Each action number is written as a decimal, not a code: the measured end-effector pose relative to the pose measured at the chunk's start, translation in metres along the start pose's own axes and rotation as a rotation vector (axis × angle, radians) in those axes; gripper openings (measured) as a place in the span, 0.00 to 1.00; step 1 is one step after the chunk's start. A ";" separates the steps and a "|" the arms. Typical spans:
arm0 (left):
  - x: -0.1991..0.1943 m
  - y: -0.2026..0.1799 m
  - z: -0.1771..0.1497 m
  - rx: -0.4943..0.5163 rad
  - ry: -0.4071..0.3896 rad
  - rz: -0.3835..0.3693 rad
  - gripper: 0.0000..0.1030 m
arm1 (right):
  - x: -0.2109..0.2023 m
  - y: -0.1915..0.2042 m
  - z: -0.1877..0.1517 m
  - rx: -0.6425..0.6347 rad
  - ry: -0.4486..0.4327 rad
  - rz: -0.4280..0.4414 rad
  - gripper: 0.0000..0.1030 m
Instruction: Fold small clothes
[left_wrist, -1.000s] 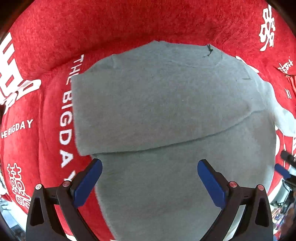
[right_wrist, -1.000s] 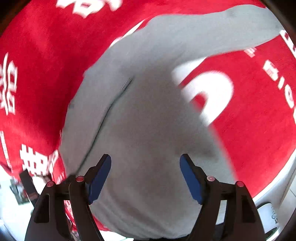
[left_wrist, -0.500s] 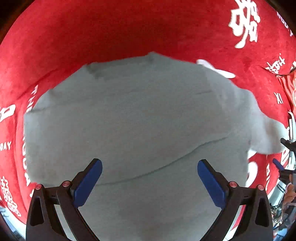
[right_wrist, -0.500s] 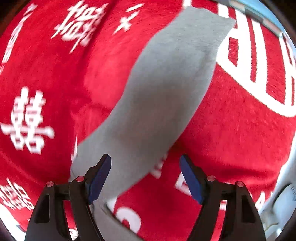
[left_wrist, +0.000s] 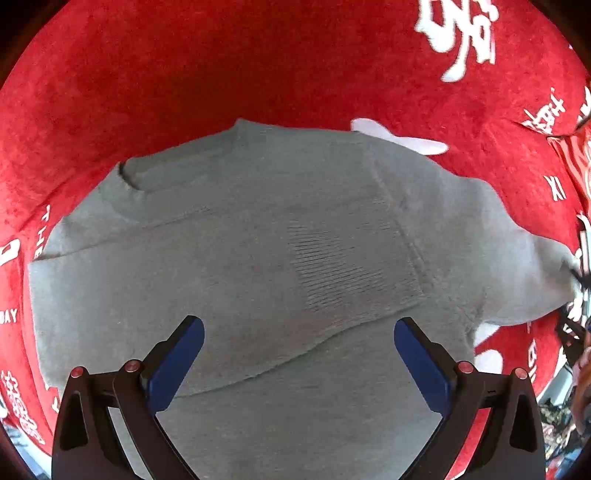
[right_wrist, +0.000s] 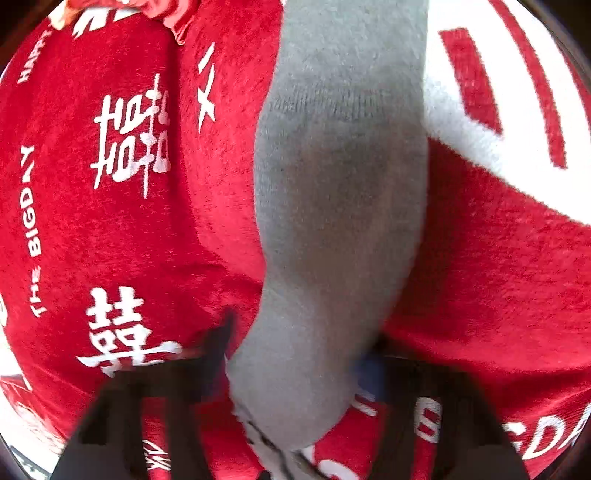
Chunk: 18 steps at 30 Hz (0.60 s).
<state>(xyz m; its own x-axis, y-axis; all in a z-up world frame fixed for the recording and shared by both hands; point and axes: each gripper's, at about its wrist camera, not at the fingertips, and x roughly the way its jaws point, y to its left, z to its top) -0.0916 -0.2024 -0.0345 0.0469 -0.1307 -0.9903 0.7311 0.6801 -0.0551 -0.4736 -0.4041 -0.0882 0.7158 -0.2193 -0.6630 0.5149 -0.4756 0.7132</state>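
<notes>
A small grey knitted sweater (left_wrist: 258, 258) lies flat on a red plush cloth (left_wrist: 221, 66). One sleeve is folded across its body, and the other sleeve (left_wrist: 517, 266) stretches out to the right. My left gripper (left_wrist: 299, 350) is open and empty, hovering over the lower body of the sweater. In the right wrist view the outstretched grey sleeve (right_wrist: 340, 206) runs from the top down between my right gripper's fingers (right_wrist: 218, 347). The right gripper (right_wrist: 299, 373) is blurred by motion; its fingers appear close against the sleeve, but whether they have closed on it is unclear.
The red cloth (right_wrist: 110, 221) carries white Chinese characters (right_wrist: 133, 136) and "THE BIGDAY" lettering (right_wrist: 31, 229). A large white printed shape (right_wrist: 498, 110) lies right of the sleeve. Clutter shows past the cloth's edge at the lower right of the left wrist view (left_wrist: 569, 387).
The right gripper has travelled along the sleeve toward its end and its fingers have come in from wide open. The left gripper has shifted over the sweater and stayed open.
</notes>
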 end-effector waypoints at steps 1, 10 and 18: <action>-0.001 0.005 -0.002 -0.012 -0.002 0.004 1.00 | 0.005 0.001 -0.001 0.008 0.032 0.002 0.06; -0.007 0.054 -0.017 -0.077 -0.007 0.017 1.00 | 0.029 0.106 -0.060 -0.381 0.159 0.090 0.06; -0.030 0.120 -0.038 -0.133 -0.084 0.103 1.00 | 0.106 0.208 -0.234 -1.029 0.432 0.011 0.06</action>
<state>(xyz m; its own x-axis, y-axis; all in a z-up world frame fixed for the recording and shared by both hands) -0.0314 -0.0896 -0.0165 0.1777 -0.1114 -0.9778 0.6232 0.7817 0.0242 -0.1801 -0.3269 0.0428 0.7232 0.1910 -0.6638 0.5097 0.5009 0.6995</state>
